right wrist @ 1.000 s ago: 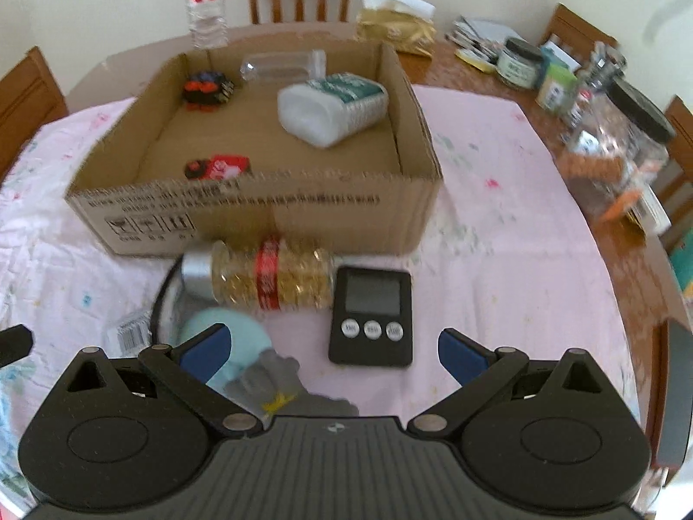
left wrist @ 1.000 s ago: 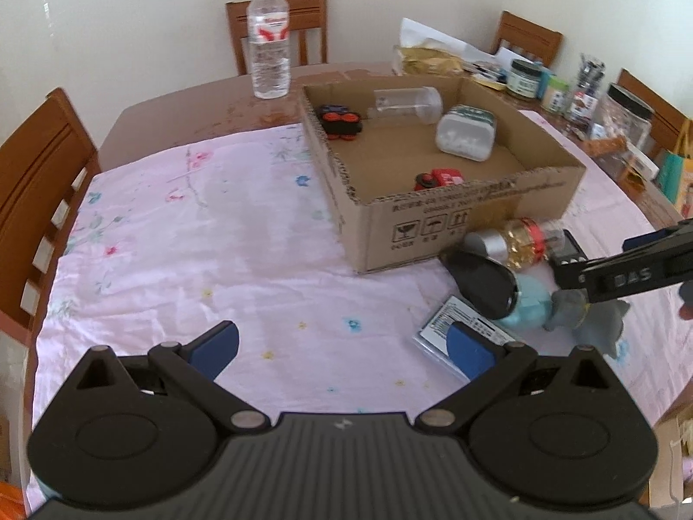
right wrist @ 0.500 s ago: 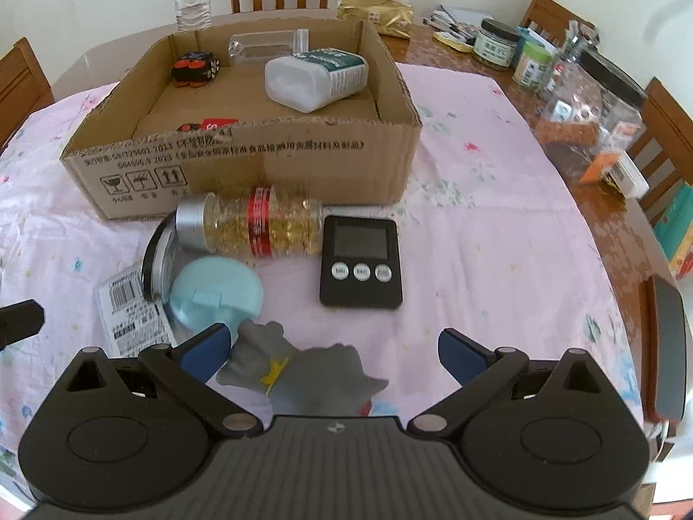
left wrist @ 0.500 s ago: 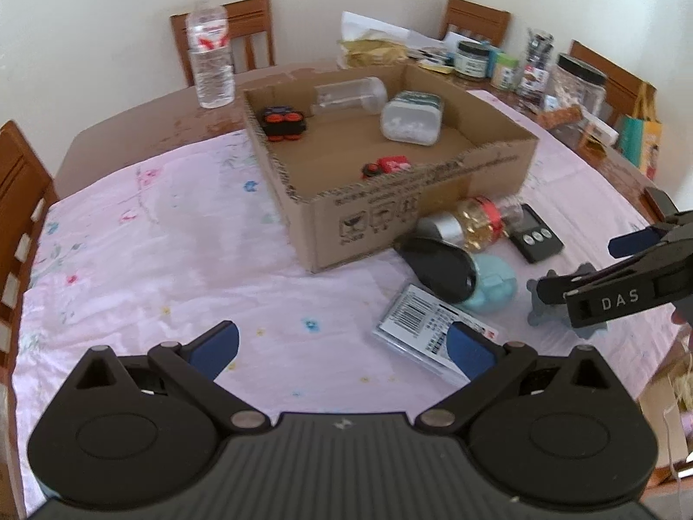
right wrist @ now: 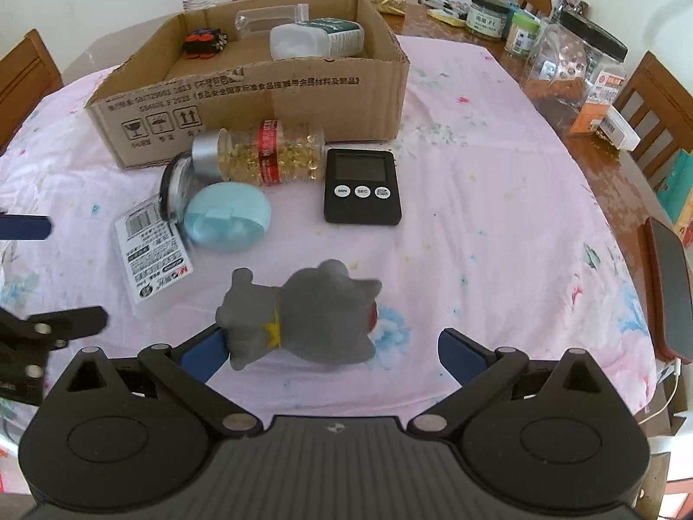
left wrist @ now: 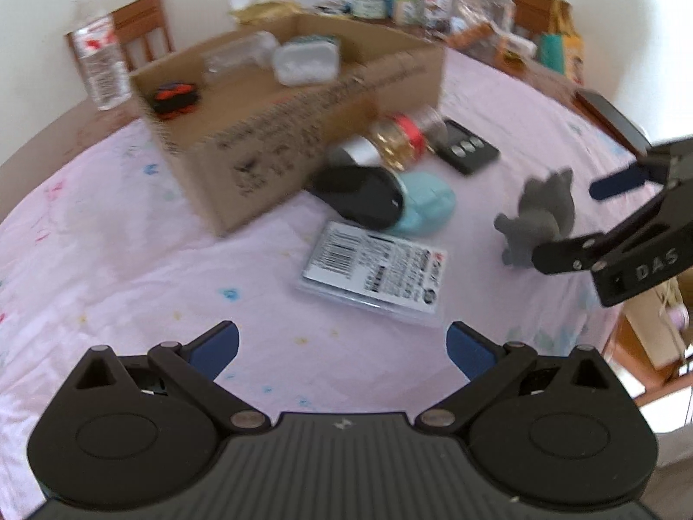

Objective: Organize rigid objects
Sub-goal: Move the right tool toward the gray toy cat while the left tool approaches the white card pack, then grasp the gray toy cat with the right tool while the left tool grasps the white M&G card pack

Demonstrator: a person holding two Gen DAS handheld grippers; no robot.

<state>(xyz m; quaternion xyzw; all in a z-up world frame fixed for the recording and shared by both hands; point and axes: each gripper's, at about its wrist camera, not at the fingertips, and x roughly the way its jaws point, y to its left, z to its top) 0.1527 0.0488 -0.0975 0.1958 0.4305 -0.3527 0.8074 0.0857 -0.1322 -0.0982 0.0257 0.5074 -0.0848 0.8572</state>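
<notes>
Bench [right wrist: 498, 164] under a pink flowered cloth, wooden chairs round it. Cardboard box [right wrist: 260, 82] open-topped, far side of centre; holds a white tub with green lid [right wrist: 316, 37], a clear container, a small black-and-orange item. Box front printed with Chinese text, digits partly readable, plus fragile, keep-dry and this-way-up symbols.

Loose things just in front of the box: capsule bottle [right wrist: 264, 158] on its side, red band, silver cap; black timer [right wrist: 361, 186] beside it, buttons marked MIN, SEC, START; pale blue round case [right wrist: 227, 223]; flat barcoded packet [right wrist: 151, 255], print too small to read; a dark-lidded jar behind the blue case.

Grey cat figure [right wrist: 303, 320] lies on the cloth, nearest the right gripper [right wrist: 331, 349]. That gripper is spread wide, nothing held; left pad just beside the figure's rear, contact uncertain. Left gripper [left wrist: 342, 346] likewise wide and empty, over bare cloth short of the packet. "DAS" reads on the right gripper's side in the left view.

Step, as judged: picking up the cat figure for the box. Next: advance so the body sits between both pads, close, lift over the box wall.
</notes>
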